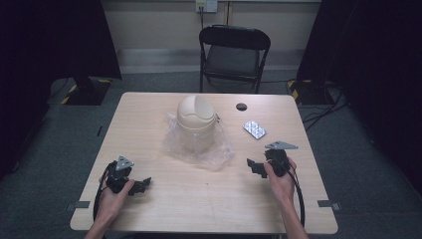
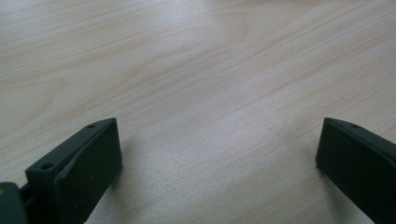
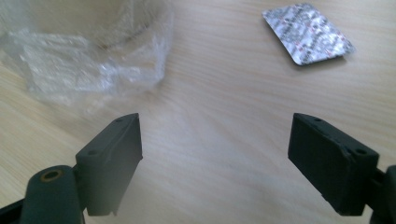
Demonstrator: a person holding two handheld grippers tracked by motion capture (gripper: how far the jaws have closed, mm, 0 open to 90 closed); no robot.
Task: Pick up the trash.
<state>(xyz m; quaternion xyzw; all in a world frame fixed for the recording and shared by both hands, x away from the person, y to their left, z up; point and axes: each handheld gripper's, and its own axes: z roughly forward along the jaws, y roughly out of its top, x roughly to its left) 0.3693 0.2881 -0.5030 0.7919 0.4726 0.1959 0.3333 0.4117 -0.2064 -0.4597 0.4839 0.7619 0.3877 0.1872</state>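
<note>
At the centre of the high view, a small beige plastic swing-lid bin (image 1: 195,124) stands upright on a sheet of crumpled clear plastic wrap (image 1: 219,153) that spreads around its base on the pale wooden table (image 1: 149,107). To its right, apart from the wrap, a silver foil blister pack (image 1: 254,129) lies flat. The right gripper (image 1: 251,165) sits in the lower right of that frame, below the pack and just right of the wrap's edge, its jaws spread wide with nothing between them; in the right gripper view the pack (image 3: 306,33) sits at upper right and the wrap (image 3: 88,60) at upper left. The left gripper (image 1: 145,183) rests at the lower left, well apart from everything, jaws likewise spread over bare wood.

The likely trouble lies with the flat pack: pinched from above, it could skid across the smooth wood or buckle rather than lift. The wrap is the other hazard, since a jaw that snags its loose edge could drag the light bin or tip it. With the lid's opening narrow, the pack might catch on the dome and fall outside
</note>
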